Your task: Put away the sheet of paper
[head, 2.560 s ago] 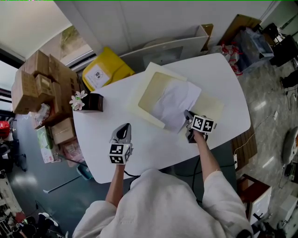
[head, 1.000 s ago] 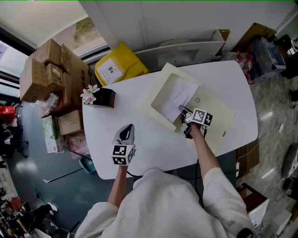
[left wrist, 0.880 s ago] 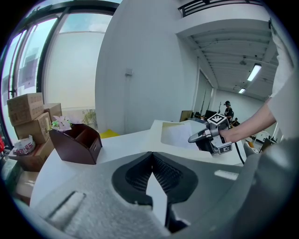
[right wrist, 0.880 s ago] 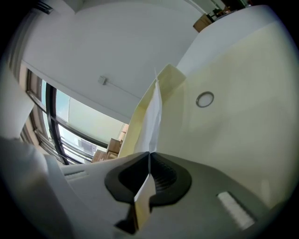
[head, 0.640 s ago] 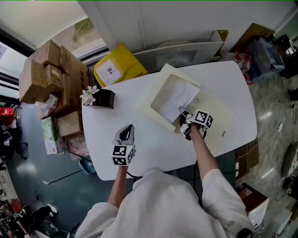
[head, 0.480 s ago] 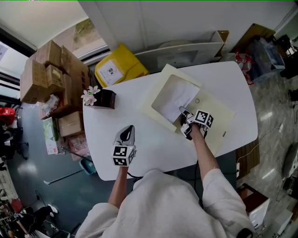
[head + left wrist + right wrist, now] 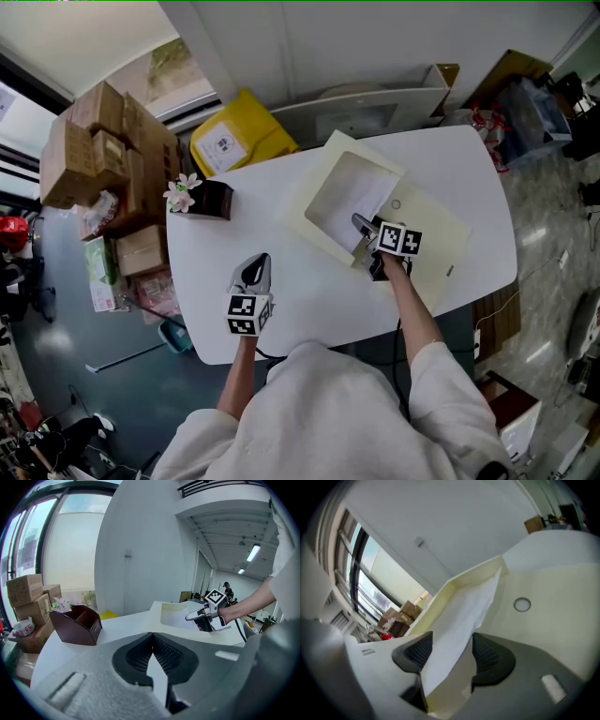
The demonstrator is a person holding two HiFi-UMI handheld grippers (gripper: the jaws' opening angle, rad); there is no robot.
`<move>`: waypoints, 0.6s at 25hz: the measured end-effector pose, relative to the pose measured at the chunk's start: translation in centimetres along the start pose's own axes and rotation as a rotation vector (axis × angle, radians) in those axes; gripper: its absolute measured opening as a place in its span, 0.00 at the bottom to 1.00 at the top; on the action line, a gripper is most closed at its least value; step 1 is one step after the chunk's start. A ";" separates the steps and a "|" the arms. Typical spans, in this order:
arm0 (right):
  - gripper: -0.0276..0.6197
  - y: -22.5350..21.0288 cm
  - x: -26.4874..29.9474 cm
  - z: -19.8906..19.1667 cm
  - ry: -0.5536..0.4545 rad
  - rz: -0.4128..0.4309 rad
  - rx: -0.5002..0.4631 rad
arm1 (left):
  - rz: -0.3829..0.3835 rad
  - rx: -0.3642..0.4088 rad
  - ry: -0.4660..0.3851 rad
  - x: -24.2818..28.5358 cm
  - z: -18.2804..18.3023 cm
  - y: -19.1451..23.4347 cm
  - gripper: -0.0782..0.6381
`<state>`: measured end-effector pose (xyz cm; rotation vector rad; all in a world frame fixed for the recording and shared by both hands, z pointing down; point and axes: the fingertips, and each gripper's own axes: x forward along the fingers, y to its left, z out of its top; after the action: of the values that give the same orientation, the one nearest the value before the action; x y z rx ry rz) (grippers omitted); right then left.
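The sheet of paper (image 7: pixel 361 195) lies just right of center in my head view, inside the open pocket of a cream folder (image 7: pixel 433 236) that rests flat on the white bench (image 7: pixel 272 248). In the right gripper view the sheet (image 7: pixel 464 616) runs up the middle of the frame, and its near corner hangs between the fingers (image 7: pixel 490 658). My right gripper (image 7: pixel 362 225) sits at the sheet's lower edge and its fingers are opening. They stand well apart, with the paper loose between them and a clear gap on the right-hand pad. A round fastener (image 7: pixel 522 604) shows on the folder's flap at right of that view.

My left gripper (image 7: pixel 251 269) rests on the bench at lower center-left of the head view, well apart from the folder. In its own view the fingers (image 7: pixel 137 656) are pressed together with nothing between them.

Toward the upper left of the head view a dark brown desk organizer (image 7: pixel 211 199) stands on the bench with a pale flower at its side. Beyond the bench edge are a yellow bin (image 7: pixel 234 136) and stacked cardboard boxes (image 7: pixel 94 150).
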<state>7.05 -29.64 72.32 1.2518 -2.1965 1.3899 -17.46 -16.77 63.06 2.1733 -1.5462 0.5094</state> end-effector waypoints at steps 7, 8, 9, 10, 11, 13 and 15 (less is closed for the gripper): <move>0.47 1.6 0.4 -0.8 0.140 -0.130 -0.533 | -0.009 -0.002 -0.004 0.1 0.0 -0.3 0.12; 0.47 1.6 0.4 -0.8 0.146 -0.141 -0.570 | -0.011 -0.001 -0.005 0.1 -0.1 -0.3 0.12; 0.48 1.7 0.4 -0.9 0.152 -0.147 -0.594 | -0.012 -0.001 -0.006 0.1 -0.1 -0.3 0.12; 0.49 1.7 0.3 -0.9 0.156 -0.149 -0.610 | -0.013 -0.001 -0.006 0.0 -0.1 -0.2 0.12; 0.50 1.8 0.2 -0.9 0.161 -0.149 -0.623 | -0.014 -0.001 -0.007 0.0 -0.1 -0.2 0.12; 0.54 1.9 0.0 -0.9 0.165 -0.151 -0.643 | -0.016 -0.002 -0.009 0.1 0.0 -0.2 0.12; 0.58 2.0 -0.3 -0.8 0.152 -0.154 -0.649 | -0.020 -0.001 -0.014 0.1 0.1 -0.4 0.12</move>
<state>5.57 -28.50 71.31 1.0003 -2.1275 0.6014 -17.02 -16.82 62.99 2.1939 -1.5295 0.4875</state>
